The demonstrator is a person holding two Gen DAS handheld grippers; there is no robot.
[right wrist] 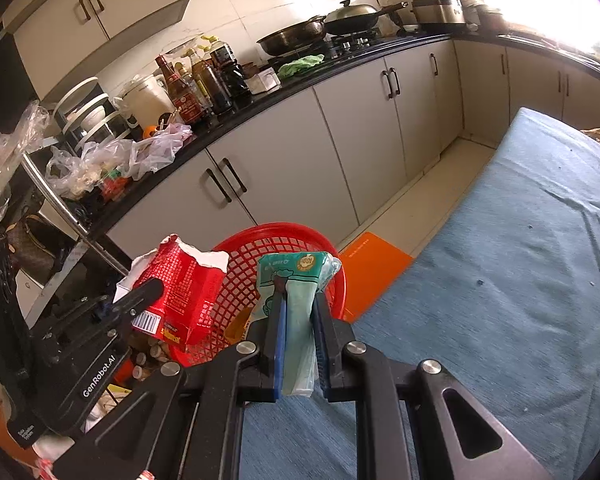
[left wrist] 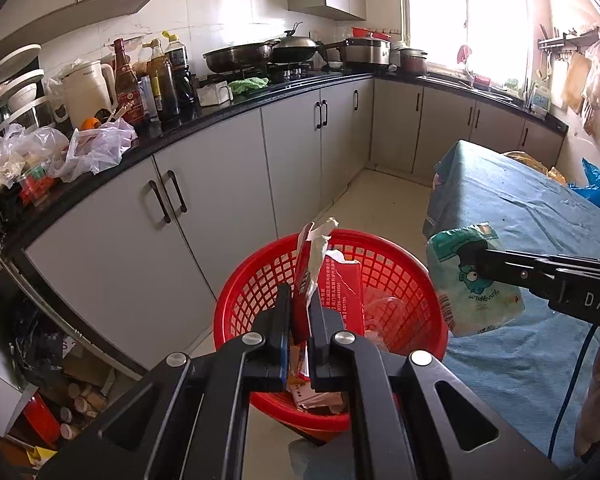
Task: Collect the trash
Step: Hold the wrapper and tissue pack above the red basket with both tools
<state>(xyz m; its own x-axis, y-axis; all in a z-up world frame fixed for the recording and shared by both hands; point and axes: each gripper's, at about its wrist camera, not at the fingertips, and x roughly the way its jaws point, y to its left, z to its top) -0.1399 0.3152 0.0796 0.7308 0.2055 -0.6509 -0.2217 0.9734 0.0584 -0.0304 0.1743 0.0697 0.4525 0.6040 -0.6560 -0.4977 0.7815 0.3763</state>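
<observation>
Red carton (left wrist: 306, 280): torn, flattened; clamped between the fingers of the left gripper (left wrist: 300, 312), held directly over the basket.

Green packet (right wrist: 296, 312): soft plastic wrapper with a cartoon print; pinched between the fingers of the right gripper (right wrist: 298, 320), held at the basket's rim on the blue-cloth side, not yet over the opening.

Basket (left wrist: 404, 280): red mesh, on the floor between the cabinets and the cloth-covered surface; already holds several scraps of paper and packaging.

Blue cloth (right wrist: 520, 280): the visible part is bare apart from specks.

Counter (left wrist: 228, 116): crumpled plastic bags (left wrist: 96, 148), bottles, kettle, pans; whether any counts as trash cannot be told.

Status: some trash binned; two pieces in hand, neither let go. Judged remaining: drop both into the basket, then check the counter bags.
</observation>
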